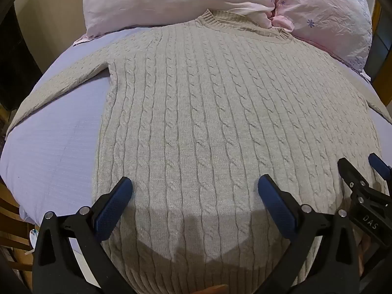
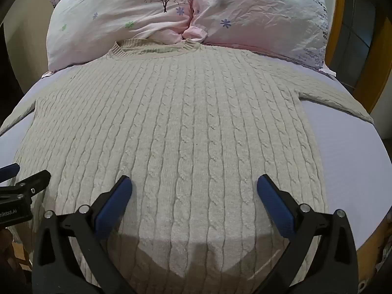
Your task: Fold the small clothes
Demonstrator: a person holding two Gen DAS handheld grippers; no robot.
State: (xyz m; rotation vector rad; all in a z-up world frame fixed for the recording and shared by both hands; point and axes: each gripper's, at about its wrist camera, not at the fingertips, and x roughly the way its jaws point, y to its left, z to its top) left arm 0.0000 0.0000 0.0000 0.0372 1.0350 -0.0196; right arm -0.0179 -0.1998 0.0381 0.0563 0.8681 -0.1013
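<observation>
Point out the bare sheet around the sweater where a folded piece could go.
Bare lavender sheet lies left of the cable-knit sweater, below its left sleeve. A second patch lies right of the body, under the right sleeve. The head end is crowded: pillows touch the collar.
</observation>
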